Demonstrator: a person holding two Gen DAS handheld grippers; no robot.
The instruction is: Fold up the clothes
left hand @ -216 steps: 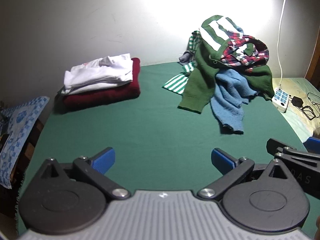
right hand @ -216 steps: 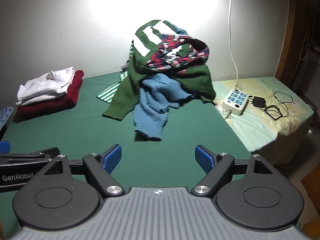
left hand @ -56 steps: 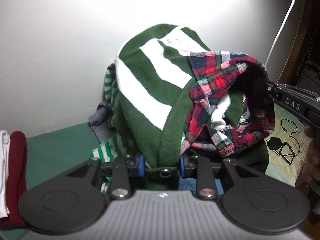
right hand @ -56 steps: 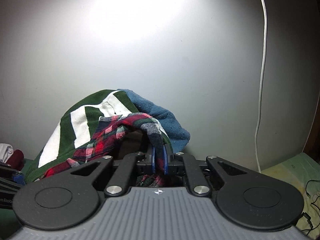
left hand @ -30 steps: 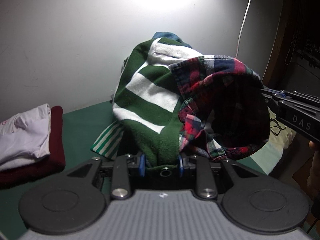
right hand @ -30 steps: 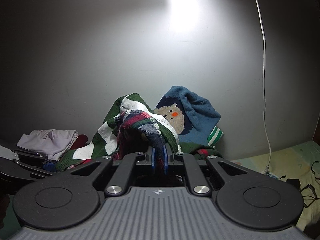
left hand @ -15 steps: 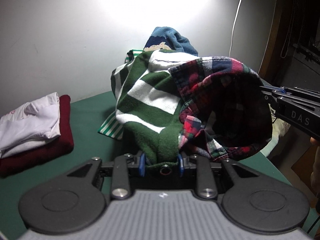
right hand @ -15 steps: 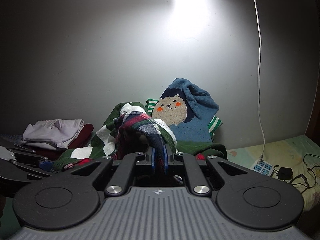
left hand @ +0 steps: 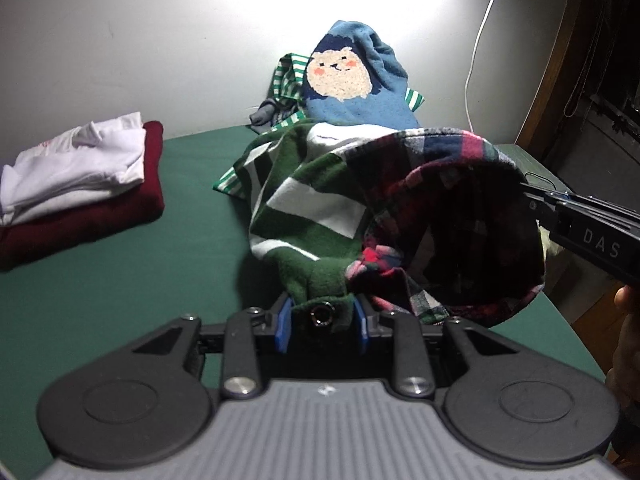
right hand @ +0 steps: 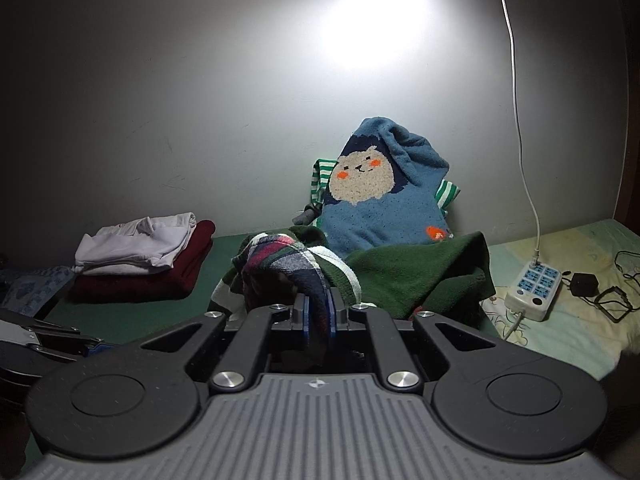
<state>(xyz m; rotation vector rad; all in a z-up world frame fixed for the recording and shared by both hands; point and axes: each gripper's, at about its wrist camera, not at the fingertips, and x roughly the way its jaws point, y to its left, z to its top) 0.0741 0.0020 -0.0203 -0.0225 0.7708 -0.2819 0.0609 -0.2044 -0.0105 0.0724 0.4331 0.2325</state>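
Left wrist view: left hand-held gripper (left hand: 320, 322) clenched on the hem of a green-and-white striped garment (left hand: 304, 216); a metal snap on that hem sits right between the blue pads (left hand: 282, 322). Garment hangs up off the green bench (left hand: 120, 280), bunched, its far end trailing back toward the clothes pile. A red plaid shirt (left hand: 460, 184) is draped over and tangled with it, forming a hollow loop to the right.

Right hand-held gripper (left hand: 532, 196) enters from the right edge, its tip at the plaid shirt's rim. Part of a hand (left hand: 626, 344) at the far right edge, dim.

Behind, against the wall: a blue sweater with a bear face (left hand: 352, 80) propped upright, with a green-and-white striped piece (left hand: 286, 76) peeking out at both sides of it. Far left of the bench: folded white garment (left hand: 76, 164) stacked on a folded dark red garment (left hand: 92, 208), well apart from the held clothes.

Right wrist view: right hand-held gripper (right hand: 318, 322) nearly closed, pinching a thin fold of the plaid shirt (right hand: 280, 260) between its pads. Striped garment (right hand: 416, 272) lies just behind, spread in front of the bear sweater (right hand: 384, 200). Left hand-held gripper (right hand: 48, 344) visible low at the left edge.

Right side: a white power strip (right hand: 534, 286) on a pale patterned sheet (right hand: 580, 320), its white cable (right hand: 520, 120) running up the wall; a black adapter (right hand: 584, 284) with coiled wire just beside it. Bright lamp glare on the wall above.
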